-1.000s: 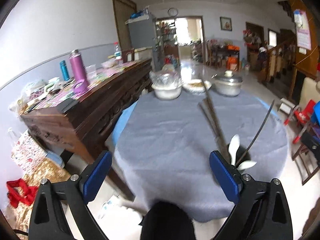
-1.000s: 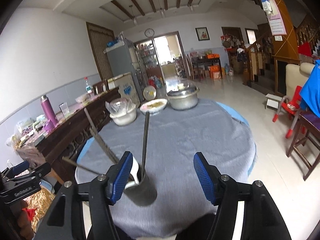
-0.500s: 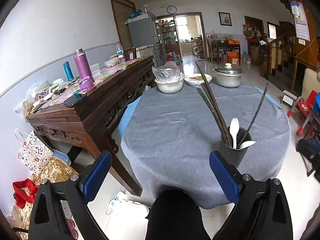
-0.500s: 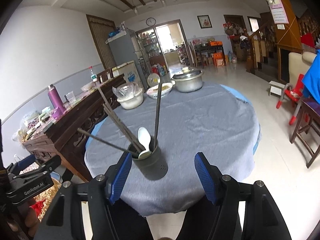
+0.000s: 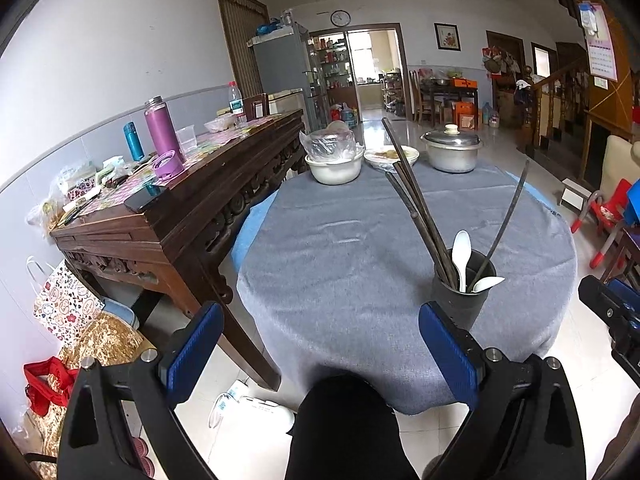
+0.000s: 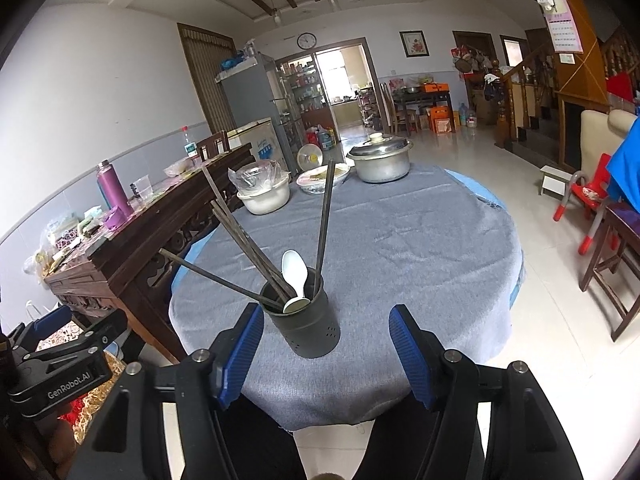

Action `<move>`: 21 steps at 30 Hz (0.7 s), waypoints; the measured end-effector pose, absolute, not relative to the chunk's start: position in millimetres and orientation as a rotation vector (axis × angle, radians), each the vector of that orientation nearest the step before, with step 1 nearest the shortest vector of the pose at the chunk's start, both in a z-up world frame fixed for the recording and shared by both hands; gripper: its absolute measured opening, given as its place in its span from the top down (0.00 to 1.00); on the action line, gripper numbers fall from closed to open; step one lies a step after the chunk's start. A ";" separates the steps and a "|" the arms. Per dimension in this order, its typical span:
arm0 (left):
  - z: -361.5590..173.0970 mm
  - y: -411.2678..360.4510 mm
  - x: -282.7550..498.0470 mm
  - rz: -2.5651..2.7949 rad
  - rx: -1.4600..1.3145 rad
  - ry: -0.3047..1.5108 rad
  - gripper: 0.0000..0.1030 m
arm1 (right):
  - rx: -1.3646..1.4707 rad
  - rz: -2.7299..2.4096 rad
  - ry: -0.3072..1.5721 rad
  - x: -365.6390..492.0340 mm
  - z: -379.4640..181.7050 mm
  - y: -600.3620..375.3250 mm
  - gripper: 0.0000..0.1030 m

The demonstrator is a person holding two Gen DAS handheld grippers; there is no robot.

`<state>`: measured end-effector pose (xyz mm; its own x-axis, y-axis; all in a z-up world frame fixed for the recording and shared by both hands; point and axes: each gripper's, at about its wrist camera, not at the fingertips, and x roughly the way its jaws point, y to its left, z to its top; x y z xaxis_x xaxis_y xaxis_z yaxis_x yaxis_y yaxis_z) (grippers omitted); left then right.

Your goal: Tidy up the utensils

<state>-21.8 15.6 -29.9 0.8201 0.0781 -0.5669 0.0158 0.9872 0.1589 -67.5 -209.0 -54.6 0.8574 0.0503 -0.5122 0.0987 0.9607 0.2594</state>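
Both claws, left (image 5: 320, 344) and right (image 6: 326, 346), hang spread and empty before the dark utensil holder (image 6: 306, 326) near the counter's (image 6: 420, 240) front edge. Chopsticks (image 6: 244, 240) splay loosely beside white spoons (image 6: 294, 270); gathering them likely calls for pinching low, near the rim.

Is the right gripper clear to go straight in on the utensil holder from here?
Probably yes: the right gripper is open, and the utensil holder stands just ahead between its fingers, with nothing between on the grey tablecloth.
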 end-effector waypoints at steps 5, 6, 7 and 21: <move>-29.9 15.8 -23.4 0.038 0.159 0.609 0.05 | 0.281 -0.020 0.540 -68.0 -54.2 -205.8 0.33; -30.2 15.8 -23.5 0.038 0.159 0.610 0.05 | 0.281 -0.017 0.541 -67.9 -54.8 -205.1 0.33; -30.5 16.1 -23.3 0.038 0.159 0.612 0.05 | 0.281 -0.016 0.542 -68.0 -54.6 -205.3 0.33; -34.2 20.3 -25.1 0.039 0.150 0.626 0.05 | 0.268 -0.007 0.534 -71.4 -53.3 -198.1 0.33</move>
